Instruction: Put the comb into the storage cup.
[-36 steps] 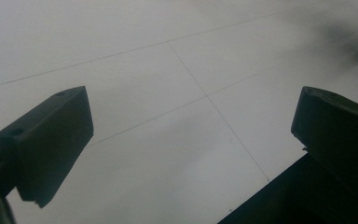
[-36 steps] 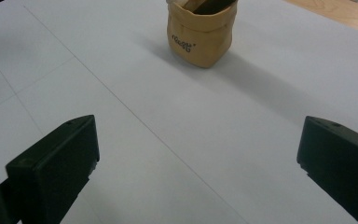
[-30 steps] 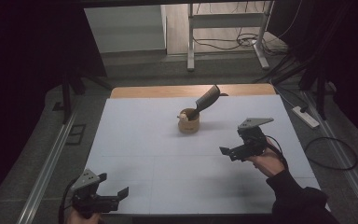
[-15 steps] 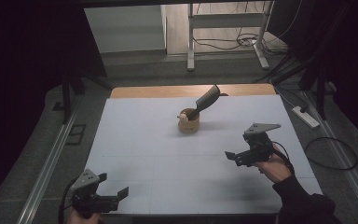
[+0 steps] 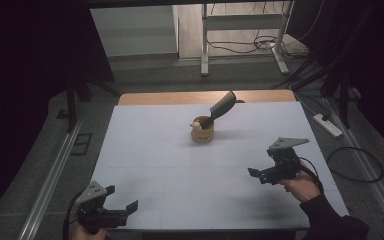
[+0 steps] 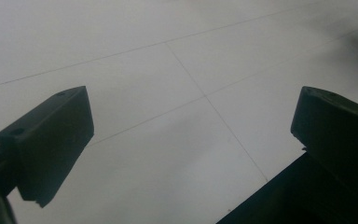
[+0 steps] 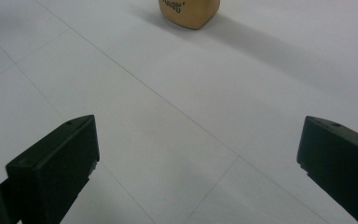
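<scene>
Currently, the holder [image 5: 203,131] stands upright at mid-desk [image 5: 145,150] toward the far edge, with a knife [image 5: 220,106] leaning out of it. The right hand-held gripper [image 5: 264,175], jaws wide apart and empty, is well apart from it. The left hand-held gripper [image 5: 117,210], likewise open, hovers at the near edge. For a clean grasp, approach level, centre the jaws, then close.

Legible markings: one item only. The tan holder [image 7: 189,11] carries a short line of dark printed characters on its side, seen at the top edge of the right gripper view. The print is cut off by the frame and too blurred to read. No other text, label or number is readable.
</scene>
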The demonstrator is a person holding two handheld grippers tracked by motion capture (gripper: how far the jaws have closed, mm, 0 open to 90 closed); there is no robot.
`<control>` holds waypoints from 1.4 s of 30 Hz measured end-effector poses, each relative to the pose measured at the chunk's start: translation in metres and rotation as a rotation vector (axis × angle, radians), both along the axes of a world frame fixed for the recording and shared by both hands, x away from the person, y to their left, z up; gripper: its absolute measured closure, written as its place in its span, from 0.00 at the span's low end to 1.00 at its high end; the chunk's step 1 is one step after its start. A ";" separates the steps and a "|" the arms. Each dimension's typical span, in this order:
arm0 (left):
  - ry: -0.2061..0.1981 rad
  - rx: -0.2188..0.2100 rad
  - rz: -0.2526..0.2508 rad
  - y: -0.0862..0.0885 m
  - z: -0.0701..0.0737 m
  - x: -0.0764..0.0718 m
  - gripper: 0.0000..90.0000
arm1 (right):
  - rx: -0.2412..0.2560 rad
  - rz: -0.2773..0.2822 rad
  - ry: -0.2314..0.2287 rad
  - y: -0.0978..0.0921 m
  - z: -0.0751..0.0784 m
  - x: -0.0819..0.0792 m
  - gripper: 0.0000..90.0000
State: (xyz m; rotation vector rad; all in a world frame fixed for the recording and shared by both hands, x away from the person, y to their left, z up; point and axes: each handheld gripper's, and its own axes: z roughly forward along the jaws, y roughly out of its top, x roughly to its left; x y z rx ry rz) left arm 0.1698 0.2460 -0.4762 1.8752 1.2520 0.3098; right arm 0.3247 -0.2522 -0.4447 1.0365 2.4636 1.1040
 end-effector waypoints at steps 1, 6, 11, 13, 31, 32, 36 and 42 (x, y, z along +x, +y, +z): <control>0.000 0.000 0.000 0.000 0.000 0.000 0.00 | 0.003 0.000 -0.002 -0.001 0.000 -0.001 0.00; -0.001 -0.002 -0.002 0.000 0.000 0.000 0.00 | 0.002 -0.006 -0.004 -0.008 -0.001 -0.006 0.00; -0.002 -0.006 -0.008 0.000 0.000 0.000 0.00 | -0.002 -0.018 0.001 -0.015 -0.004 -0.011 0.00; -0.003 -0.007 -0.012 0.001 0.000 0.000 0.00 | -0.004 -0.023 0.003 -0.018 -0.004 -0.013 0.00; -0.004 -0.014 -0.017 0.001 0.000 -0.001 0.00 | -0.023 -0.064 -0.002 -0.043 -0.007 -0.032 0.00; -0.004 -0.014 -0.017 0.001 0.000 -0.001 0.00 | -0.020 -0.067 0.001 -0.044 -0.007 -0.033 0.00; -0.003 -0.015 -0.015 0.001 0.000 -0.001 0.00 | -0.017 -0.082 0.003 -0.051 -0.007 -0.036 0.00; -0.005 -0.015 -0.015 0.001 0.000 -0.001 0.00 | -0.019 -0.099 0.004 -0.059 -0.009 -0.042 0.00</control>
